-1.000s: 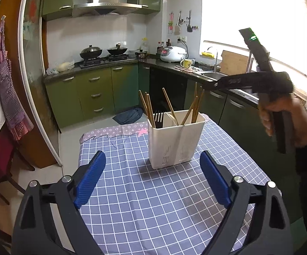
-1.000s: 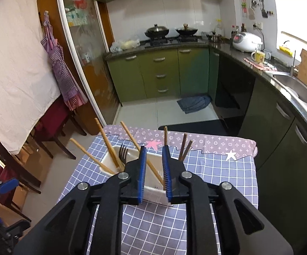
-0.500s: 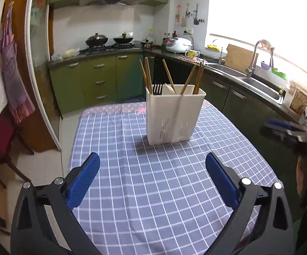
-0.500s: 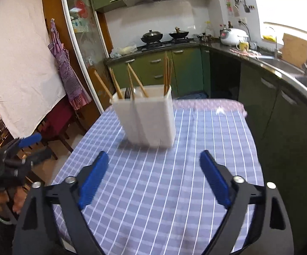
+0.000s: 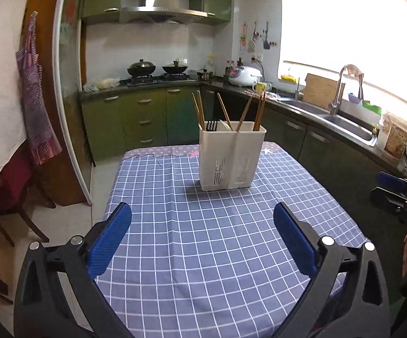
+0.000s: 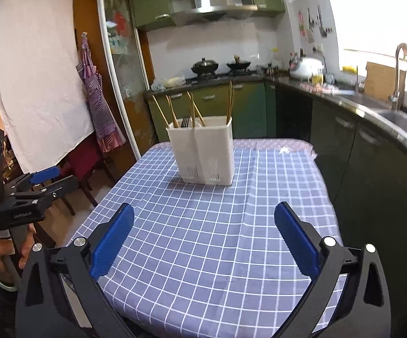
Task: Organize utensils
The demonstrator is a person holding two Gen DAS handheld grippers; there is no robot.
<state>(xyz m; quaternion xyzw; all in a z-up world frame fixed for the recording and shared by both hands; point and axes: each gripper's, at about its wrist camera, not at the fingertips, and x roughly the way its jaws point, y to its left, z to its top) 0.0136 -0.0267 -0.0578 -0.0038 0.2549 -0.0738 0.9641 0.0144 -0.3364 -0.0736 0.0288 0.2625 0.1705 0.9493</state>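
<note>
While your left gripper point(image 5: 202, 239) and right gripper point(image 6: 203, 239) sit spread, grasping nothing, the utensil holder point(image 5: 231, 159) stands mid-frame, containing chopsticks point(image 5: 244, 114) and fork point(image 5: 212, 125).

Left gripper point(image 5: 202, 243): jaws spread wide, nothing between the blue pads point(image 5: 109, 242), pointing toward 12 o'clock. Right gripper point(image 6: 203, 243): jaws equally wide, empty, also aimed at 12 o'clock. Left gripper appears in the right wrist view at 9 o'clock, handle held by a hand point(image 6: 6, 253).
</note>
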